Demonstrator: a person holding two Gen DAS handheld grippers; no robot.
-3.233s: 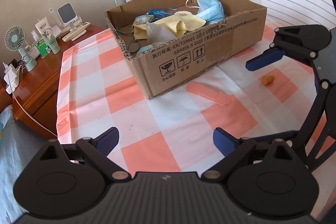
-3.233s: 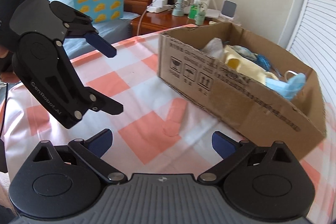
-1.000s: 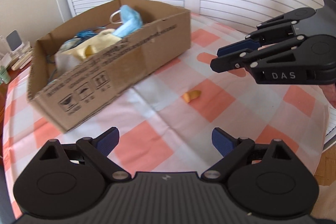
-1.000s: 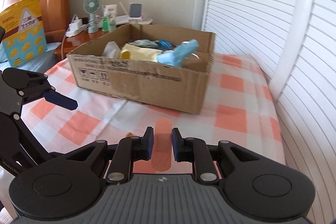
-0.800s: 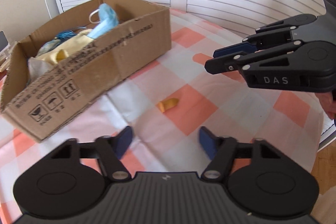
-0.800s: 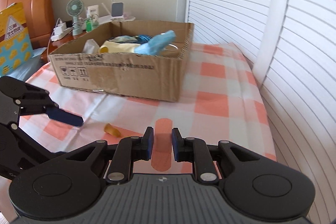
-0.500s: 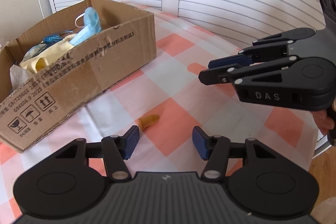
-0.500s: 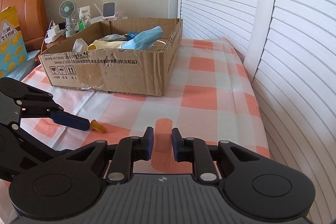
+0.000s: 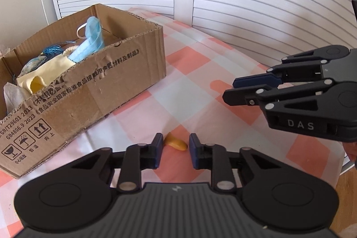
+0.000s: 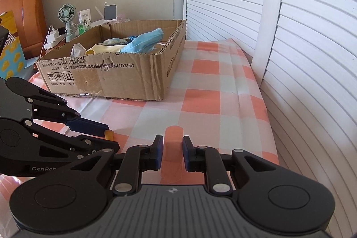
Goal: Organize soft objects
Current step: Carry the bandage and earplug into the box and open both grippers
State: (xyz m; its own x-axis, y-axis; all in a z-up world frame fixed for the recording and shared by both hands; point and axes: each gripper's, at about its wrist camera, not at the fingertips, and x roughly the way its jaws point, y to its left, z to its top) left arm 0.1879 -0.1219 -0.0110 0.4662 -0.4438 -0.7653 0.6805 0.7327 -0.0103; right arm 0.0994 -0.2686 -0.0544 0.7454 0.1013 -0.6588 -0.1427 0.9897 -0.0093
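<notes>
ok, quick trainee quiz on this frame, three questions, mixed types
1. True or false: the blue face mask lies inside the cardboard box.
2. What sits between the fingers of the left gripper? A) a sock B) the small orange piece C) a sponge
3. Fill in: the pink strip lies flat on the checked ___.

Key: 1 true; 2 B; 3 tablecloth.
</notes>
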